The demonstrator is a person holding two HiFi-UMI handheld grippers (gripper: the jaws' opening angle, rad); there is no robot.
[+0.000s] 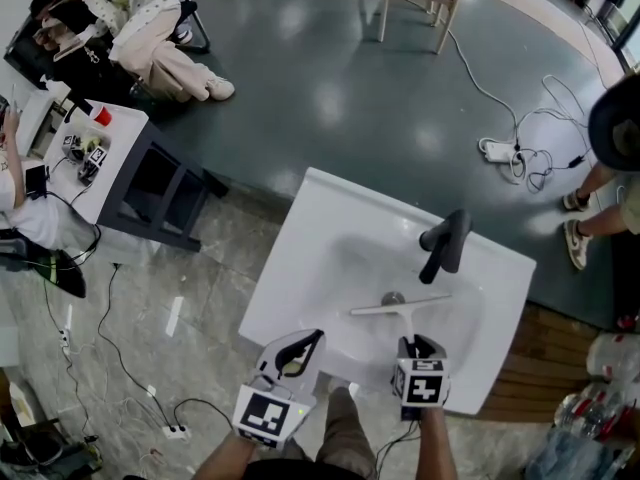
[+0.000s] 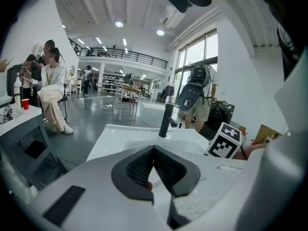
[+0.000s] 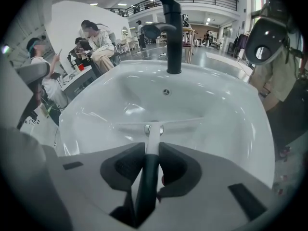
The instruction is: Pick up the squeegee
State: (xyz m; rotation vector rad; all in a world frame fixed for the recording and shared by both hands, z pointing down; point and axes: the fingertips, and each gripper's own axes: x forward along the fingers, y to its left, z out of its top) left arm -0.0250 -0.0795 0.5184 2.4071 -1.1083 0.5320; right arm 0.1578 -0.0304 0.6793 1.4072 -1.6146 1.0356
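The gripper (image 3: 152, 147) clamps the squeegee (image 3: 154, 128) by its handle (dark grip, white neck). The blade lies crosswise just ahead in the sink (image 3: 226, 114), with the faucet (image 3: 173, 37) beyond.

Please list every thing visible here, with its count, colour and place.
white rectangular sink: 1, white, before the person
tall black faucet: 1, black, sink's far rim
squeegee with white blade and dark handle: 1, white and dark, in the basin
small white table: 1, white, far left
small red cup: 1, red, on that table
wooden chair: 1, light wood, top centre
white power strip: 1, white, floor, right
seated person: 1, pale clothes, top left
left tool: 1, white, shut, empty, near rim
right tool: 1, white, shut on squeegee handle
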